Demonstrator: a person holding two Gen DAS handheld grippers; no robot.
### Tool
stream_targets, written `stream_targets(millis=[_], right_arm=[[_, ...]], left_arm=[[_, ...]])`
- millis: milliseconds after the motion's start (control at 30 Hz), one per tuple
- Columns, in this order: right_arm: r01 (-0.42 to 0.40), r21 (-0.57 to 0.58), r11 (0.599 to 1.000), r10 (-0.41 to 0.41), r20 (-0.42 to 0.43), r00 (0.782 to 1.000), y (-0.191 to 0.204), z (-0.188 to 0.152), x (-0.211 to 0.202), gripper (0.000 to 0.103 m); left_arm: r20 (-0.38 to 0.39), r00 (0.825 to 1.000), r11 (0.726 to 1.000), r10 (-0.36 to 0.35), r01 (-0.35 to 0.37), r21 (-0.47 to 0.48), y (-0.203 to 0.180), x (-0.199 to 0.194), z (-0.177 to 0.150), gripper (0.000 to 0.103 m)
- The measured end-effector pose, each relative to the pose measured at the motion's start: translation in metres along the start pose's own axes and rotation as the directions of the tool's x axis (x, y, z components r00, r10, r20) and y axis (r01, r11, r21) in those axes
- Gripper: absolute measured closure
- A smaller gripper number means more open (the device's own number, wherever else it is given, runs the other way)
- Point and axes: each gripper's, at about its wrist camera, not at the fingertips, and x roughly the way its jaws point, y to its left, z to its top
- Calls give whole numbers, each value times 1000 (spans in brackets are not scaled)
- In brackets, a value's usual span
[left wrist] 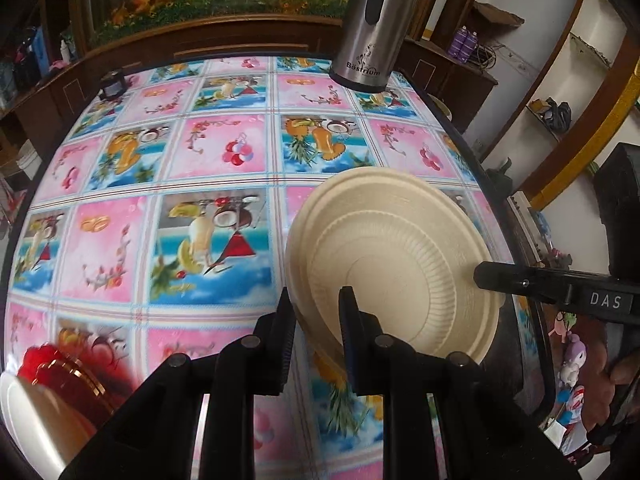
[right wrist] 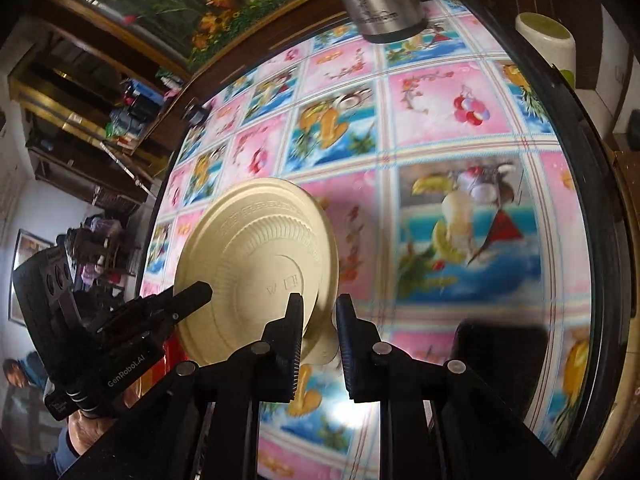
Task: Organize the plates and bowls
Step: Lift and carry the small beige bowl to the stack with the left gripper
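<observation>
So the cream disposable plate (left wrist: 394, 264) is up off the table, tilted, and both grippers have it by the rim on opposite sides. In the left wrist view it sits right ahead of the left gripper (left wrist: 316, 312), whose jaws are nearly closed and pinching the near edge, one finger on each face of the plate. The right gripper (left wrist: 492, 276) comes in from the right side and clips the far rim, so we're looking into the ribbed hollow of the plate here.

From the right wrist view you get the plate's underside (right wrist: 256, 264), with some embossed marks in the middle. The right gripper's (right wrist: 318, 316) jaws are narrow too, with the plate edge between them, and the left gripper (right wrist: 196, 292) grabs the opposite edge from the left.

Below everything is a glossy tablecloth (left wrist: 208, 160) with pink and blue fruit-and-drink squares. A steel thermos jug (left wrist: 370, 28) stands at the far edge. In the bottom left corner there's a blurry stack of red dishes with gold rims (left wrist: 60, 364) beside a white bowl (left wrist: 28, 420); can't tell if anything's in them. A white and green cup (right wrist: 546, 42) sits just off the table at the right.
</observation>
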Motion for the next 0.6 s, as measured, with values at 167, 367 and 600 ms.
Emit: stream_targets(millis=[167, 367, 600], right_arm=[[-14, -45, 999, 14, 2, 1000, 27, -19, -5, 85], [-44, -106, 993, 45, 4, 999, 63, -28, -8, 85], [-79, -181, 980, 80, -2, 997, 107, -35, -6, 85]], left_arm=[[45, 998, 999, 41, -41, 1, 9, -32, -17, 83], [96, 991, 996, 90, -88, -23, 26, -66, -29, 82], [145, 979, 989, 143, -135, -65, 52, -104, -44, 77]])
